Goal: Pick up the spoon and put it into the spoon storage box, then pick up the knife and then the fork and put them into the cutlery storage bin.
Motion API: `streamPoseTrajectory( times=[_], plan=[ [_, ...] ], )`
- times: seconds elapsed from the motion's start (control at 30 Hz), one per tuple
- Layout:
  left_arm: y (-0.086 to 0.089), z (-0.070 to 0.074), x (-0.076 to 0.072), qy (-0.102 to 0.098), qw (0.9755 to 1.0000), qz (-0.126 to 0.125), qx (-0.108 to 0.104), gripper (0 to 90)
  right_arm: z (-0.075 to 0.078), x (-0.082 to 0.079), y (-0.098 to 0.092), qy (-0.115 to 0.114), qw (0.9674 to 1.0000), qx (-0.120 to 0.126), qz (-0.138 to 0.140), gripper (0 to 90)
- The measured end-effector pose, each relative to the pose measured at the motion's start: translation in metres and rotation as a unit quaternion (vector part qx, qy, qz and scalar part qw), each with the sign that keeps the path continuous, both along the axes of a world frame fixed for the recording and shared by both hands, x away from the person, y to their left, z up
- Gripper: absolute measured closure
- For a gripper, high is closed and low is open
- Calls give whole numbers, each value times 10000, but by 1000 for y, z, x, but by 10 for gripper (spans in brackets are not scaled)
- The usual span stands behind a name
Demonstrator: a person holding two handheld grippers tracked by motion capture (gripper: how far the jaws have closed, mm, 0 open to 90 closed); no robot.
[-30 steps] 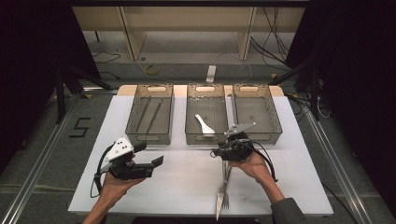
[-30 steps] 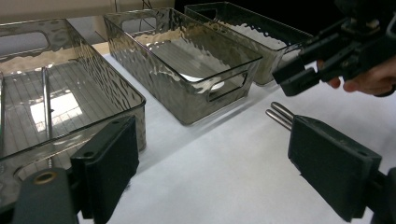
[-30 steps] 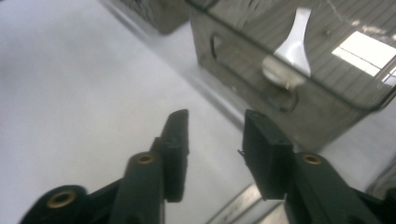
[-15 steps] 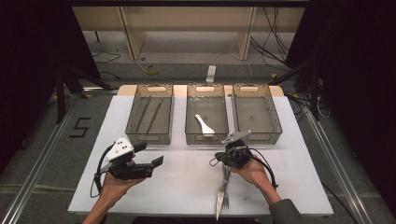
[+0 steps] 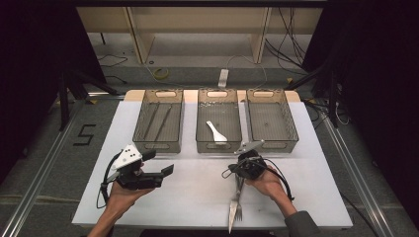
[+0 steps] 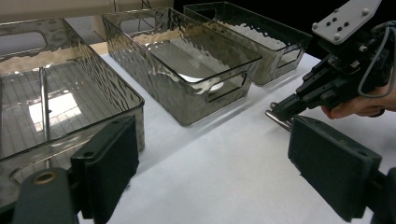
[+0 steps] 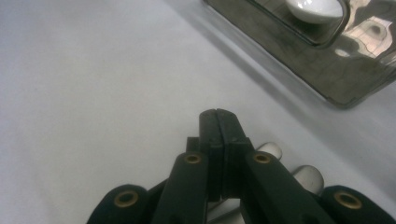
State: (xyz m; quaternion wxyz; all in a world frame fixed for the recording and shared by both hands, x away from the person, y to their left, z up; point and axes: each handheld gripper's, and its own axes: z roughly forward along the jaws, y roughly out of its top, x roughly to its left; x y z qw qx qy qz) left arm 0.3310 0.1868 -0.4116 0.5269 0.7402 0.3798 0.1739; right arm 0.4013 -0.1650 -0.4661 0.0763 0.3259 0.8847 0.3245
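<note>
Right gripper (image 5: 240,174) has slid back to the cutlery handles (image 7: 273,150) and its jaws have just clamped together, apparently empty — lift now and the fork (image 5: 237,209) stays put — left gripper (image 6: 210,163) gaping.

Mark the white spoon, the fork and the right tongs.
white spoon (image 5: 216,132), high view, on its handle near the bowl.
fork (image 5: 237,210), high view, on its tines end.
right tongs (image 7: 218,122), right gripper view, at the closed tips.

R gripper (image 7: 217,123) jaws just closed; L gripper (image 6: 224,158) jaws wide.
</note>
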Motion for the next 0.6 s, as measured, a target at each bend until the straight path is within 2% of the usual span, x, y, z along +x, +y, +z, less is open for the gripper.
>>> streamPoseTrajectory(
  times=[0.43,0.6],
  plan=[
    [1,0,-1,-21,10000,-29,-15,155,-11,2,5,120,9993,-322,111,900],
    [0,0,0,-9,10000,-23,9,155,-11,3,5,126,9992,-352,159,900]
  ],
)
